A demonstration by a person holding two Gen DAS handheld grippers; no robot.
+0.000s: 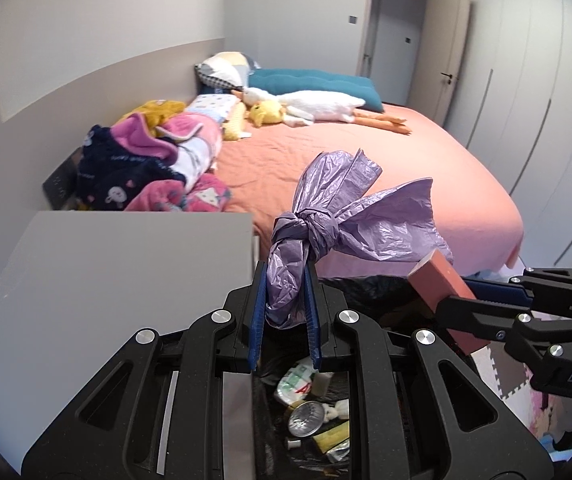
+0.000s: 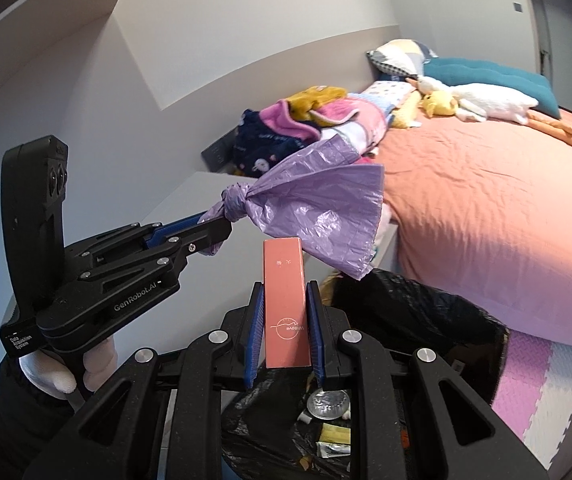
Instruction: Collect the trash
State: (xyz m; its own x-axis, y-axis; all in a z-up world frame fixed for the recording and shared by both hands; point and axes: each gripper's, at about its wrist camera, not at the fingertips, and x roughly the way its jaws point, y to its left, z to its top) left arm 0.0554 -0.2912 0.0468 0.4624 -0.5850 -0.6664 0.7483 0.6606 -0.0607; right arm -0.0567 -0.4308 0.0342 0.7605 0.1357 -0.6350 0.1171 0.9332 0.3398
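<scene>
Bedroom all around me, and nearest, right under both tools, sits the black-lined trash bin [image 1: 318, 412] with wrappers and a foil cup in it. My left gripper [image 1: 286, 280] is clamped tight on the knotted purple bag [image 1: 350, 216], held above the bin. My right gripper [image 2: 284, 316] pinches a pink box [image 2: 286, 300] upright between its 2 pads. Further off, the grey cabinet [image 1: 105, 280], then the orange bed [image 1: 366, 160] with plush toys.
</scene>
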